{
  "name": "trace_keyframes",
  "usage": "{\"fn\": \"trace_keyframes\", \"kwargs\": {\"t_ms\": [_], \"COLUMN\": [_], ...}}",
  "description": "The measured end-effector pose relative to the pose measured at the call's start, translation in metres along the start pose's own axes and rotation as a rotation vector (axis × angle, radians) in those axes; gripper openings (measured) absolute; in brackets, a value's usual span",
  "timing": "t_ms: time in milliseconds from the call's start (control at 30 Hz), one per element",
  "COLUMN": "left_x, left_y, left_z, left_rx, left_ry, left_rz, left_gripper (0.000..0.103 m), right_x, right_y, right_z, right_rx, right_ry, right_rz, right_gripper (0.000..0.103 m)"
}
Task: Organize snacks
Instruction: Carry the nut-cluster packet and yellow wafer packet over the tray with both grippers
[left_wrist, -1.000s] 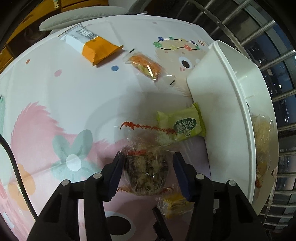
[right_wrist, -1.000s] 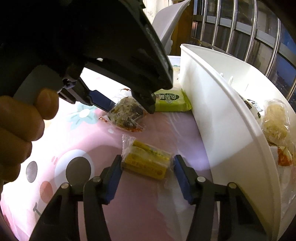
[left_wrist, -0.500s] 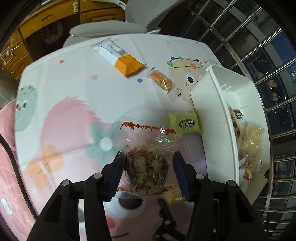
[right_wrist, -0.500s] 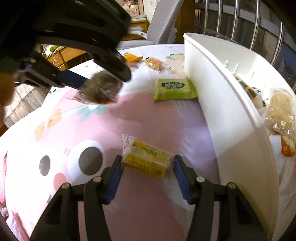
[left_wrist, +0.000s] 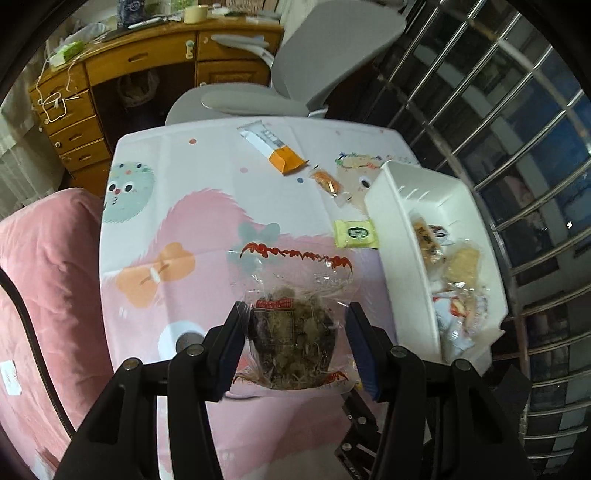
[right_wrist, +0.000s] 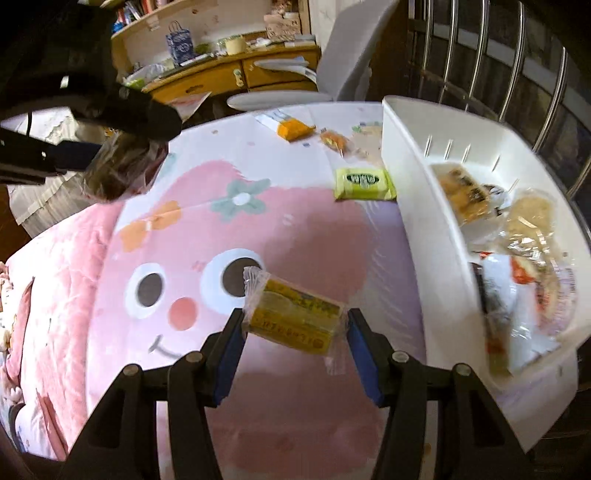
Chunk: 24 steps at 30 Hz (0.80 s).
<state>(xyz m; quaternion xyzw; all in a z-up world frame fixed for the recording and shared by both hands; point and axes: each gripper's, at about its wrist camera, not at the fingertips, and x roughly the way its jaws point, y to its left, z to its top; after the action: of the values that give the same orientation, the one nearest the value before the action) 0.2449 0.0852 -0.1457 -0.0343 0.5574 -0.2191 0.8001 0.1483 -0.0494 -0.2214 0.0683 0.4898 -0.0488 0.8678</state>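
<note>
White bin (right_wrist: 413, 206): we find it on the tabletop (right_wrist: 295, 229), to the right of both loads, long axis running away from us. Left gripper (left_wrist: 293, 338): clamped on the dark clear-wrapped snack (left_wrist: 291, 328), held aloft. Right gripper (right_wrist: 293, 338), nearer the bin: clamped on the yellow bar (right_wrist: 295, 314), lying crosswise.

Both 2 wrist cameras look steeply down along their fingers from high above the cartoon tablecloth (left_wrist: 192, 206), the left higher. Each faces the desk (right_wrist: 221, 77) and chair; both share the white bin (left_wrist: 391, 236) and green packet (right_wrist: 364, 182).
</note>
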Motion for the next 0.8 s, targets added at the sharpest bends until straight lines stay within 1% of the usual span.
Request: {"fn": "trace_keyframes", "kwargs": {"t_ms": [67,133,233,333,400,500,633,800], "left_x": [-0.011,-0.022,-0.034,-0.045,-0.052,-0.06,-0.061,-0.06], "left_y": [0.001,0.001,0.0,-0.001,-0.003,-0.012,-0.027,-0.06], "left_z": [-0.009,-0.02,-0.033,-0.042,-0.046,-0.049,-0.051,-0.057], "left_rx": [-0.006,-0.007,-0.001,-0.018,-0.014,0.01,0.027,0.075], "left_ry": [-0.015,-0.028,-0.035,-0.028,-0.034,-0.055,-0.064,-0.093], "left_rz": [-0.017,-0.032,-0.047,-0.066,-0.081,-0.084,-0.105,-0.123], "left_gripper": [0.052,0.052,0.052,0.052,0.052,0.052,0.052,0.053], "right_x": [-0.015,-0.034,-0.056,-0.073,-0.083,-0.096,-0.11,-0.122], "right_y": [0.009,0.015,0.014,0.008,0.002,-0.008,-0.027,-0.057], "right_z": [-0.004,-0.016,-0.024,-0.028,-0.03,-0.032,-0.035,-0.033], "right_rx": [-0.009,-0.013,-0.002,0.022,0.043,0.066,0.091,0.09], "right_ry": [-0.018,-0.034,-0.052,-0.063,-0.067,-0.074,-0.08,-0.084], "right_rz": [-0.004,-0.011,-0.028,-0.034,-0.04,-0.053,-0.065,-0.057], "right_gripper": [0.055,0.055,0.055,0.055,0.055,0.055,0.055,0.056]}}
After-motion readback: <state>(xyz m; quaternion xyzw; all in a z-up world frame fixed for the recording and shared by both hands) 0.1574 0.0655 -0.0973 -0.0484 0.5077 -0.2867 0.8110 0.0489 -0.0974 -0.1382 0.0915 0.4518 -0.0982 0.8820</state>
